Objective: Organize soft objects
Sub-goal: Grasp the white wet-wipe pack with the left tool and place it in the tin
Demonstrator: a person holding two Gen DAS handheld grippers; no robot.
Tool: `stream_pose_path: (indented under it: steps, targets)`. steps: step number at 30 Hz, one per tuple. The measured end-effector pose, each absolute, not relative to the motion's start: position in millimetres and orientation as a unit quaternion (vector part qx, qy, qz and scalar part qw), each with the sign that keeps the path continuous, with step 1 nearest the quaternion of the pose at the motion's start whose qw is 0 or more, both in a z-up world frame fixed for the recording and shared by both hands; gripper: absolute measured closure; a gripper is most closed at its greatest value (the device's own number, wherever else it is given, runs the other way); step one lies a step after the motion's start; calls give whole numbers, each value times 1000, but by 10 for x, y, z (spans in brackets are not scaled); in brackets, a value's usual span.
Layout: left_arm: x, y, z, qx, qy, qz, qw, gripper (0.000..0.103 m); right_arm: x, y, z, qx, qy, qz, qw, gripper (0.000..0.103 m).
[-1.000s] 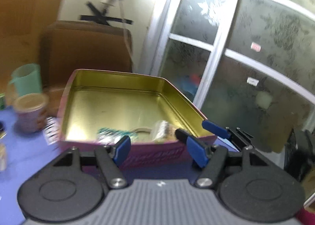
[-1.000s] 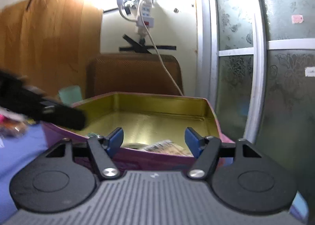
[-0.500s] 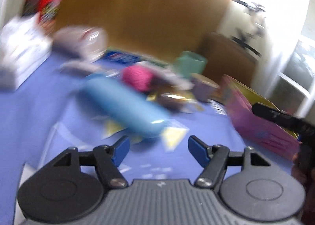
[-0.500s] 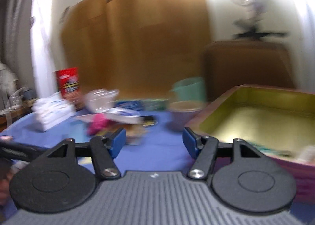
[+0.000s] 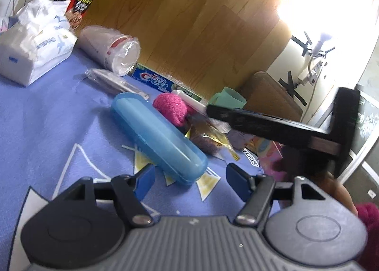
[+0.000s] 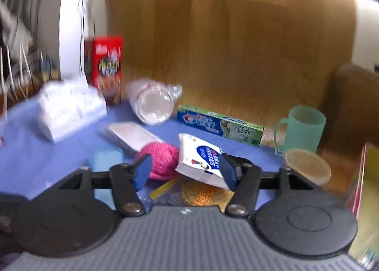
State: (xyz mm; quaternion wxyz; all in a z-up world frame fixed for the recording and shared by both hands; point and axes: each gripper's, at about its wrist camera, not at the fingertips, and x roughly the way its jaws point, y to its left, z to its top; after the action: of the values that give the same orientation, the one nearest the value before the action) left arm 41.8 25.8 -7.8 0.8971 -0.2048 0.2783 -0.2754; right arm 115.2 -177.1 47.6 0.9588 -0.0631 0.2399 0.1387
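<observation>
Blue surface (image 5: 47,128) clutter is replacing that tin now; both my grippers, left (image 5: 188,181) and right (image 6: 183,171), are pointing downward, jaws opening on nothing, pink yarn ball (image 6: 163,159) lying ahead.

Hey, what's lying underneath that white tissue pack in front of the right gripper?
Under the white tissue pack lies a clear packet of yellow noodles, its near part showing. The pink yarn ball sits beside the pack's left edge. Whatever else is beneath the pack is covered.
</observation>
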Motion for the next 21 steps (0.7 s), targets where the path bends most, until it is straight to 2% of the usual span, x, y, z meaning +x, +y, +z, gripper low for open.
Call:
stream_pose_path:
  steps: [1, 3, 4, 6, 7, 10, 15, 21]
  targets:
    - [406, 253, -73, -202, 274, -276, 899, 36, 1201, -1754, 432, -78, 246, 131, 957, 31]
    - [408, 269, -70, -201, 268, -276, 901, 36, 1376, -1723, 342, -102, 264, 118, 952, 33]
    - [421, 275, -68, -202, 268, -276, 901, 33, 1412, -1735, 314, -109, 269, 113, 950, 39]
    - [429, 292, -72, -208, 269, -273, 900, 33, 1434, -1773, 253, -121, 272, 105, 949, 63]
    - [433, 303, -78, -212, 270, -272, 899, 33, 1380, -1805, 267, -123, 258, 97, 953, 70]
    - [439, 319, -83, -217, 273, -270, 897, 33, 1117, -1901, 396, -120, 220, 92, 964, 82]
    - [403, 306, -67, -209, 273, -263, 901, 29, 316, -2149, 445, -135, 191, 107, 966, 86]
    - [391, 241, -53, -199, 291, -273, 895, 28, -636, -2612, 256, -94, 219, 95, 967, 85]
